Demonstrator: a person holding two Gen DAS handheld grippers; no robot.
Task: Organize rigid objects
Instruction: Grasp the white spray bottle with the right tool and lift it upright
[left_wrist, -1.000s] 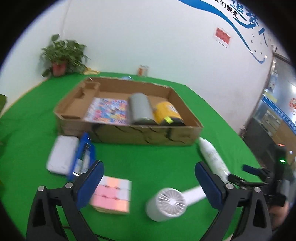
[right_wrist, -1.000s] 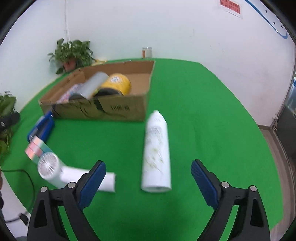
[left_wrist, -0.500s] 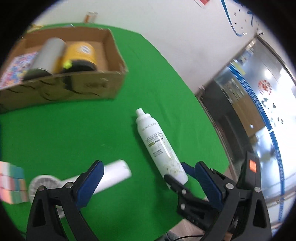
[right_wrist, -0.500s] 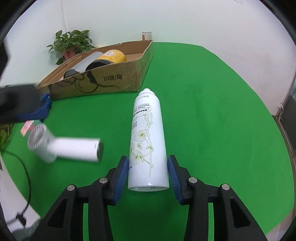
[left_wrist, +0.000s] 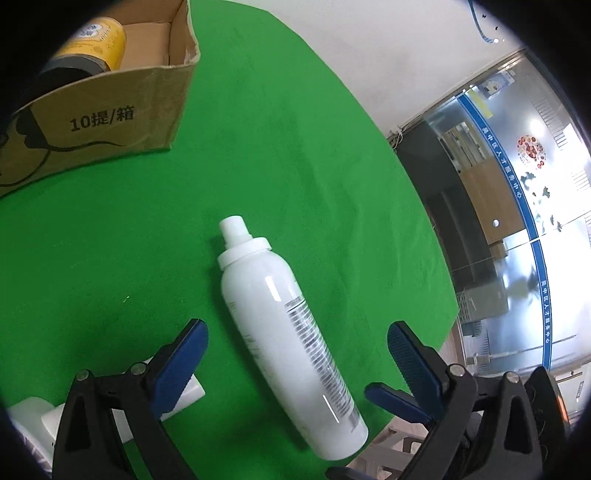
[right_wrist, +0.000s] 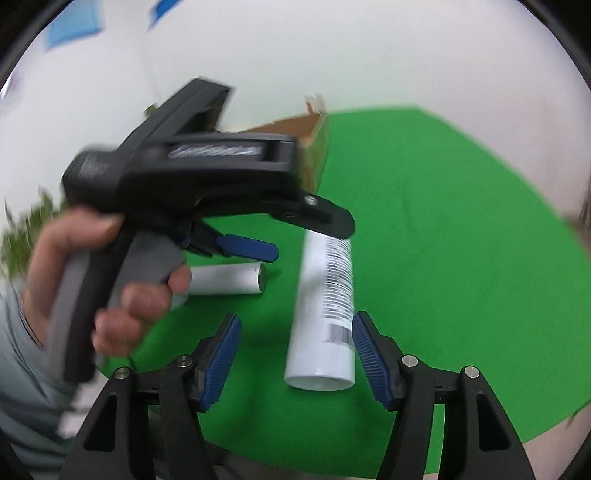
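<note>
A white spray bottle (left_wrist: 288, 325) lies on its side on the green cloth, cap toward the box. My left gripper (left_wrist: 295, 339) is open and straddles the bottle's middle, with neither pad touching it. In the right wrist view the bottle's base end (right_wrist: 321, 332) lies between the pads of my right gripper (right_wrist: 297, 352), close to the right pad and apart from the left one. Its jaws are opening. A hand (right_wrist: 110, 295) holds the left gripper (right_wrist: 310, 240) over the bottle's cap end, which it hides.
A cardboard box (left_wrist: 110, 110) stands at the back left with a yellow can (left_wrist: 99, 40) inside. A white hand fan's handle (right_wrist: 225, 278) lies left of the bottle. The table's edge (left_wrist: 443, 288) curves close on the right, with a glass door beyond.
My left gripper swung right from the box and fan and came down over the bottle. My right gripper narrowed around the bottle's base, then widened again.
</note>
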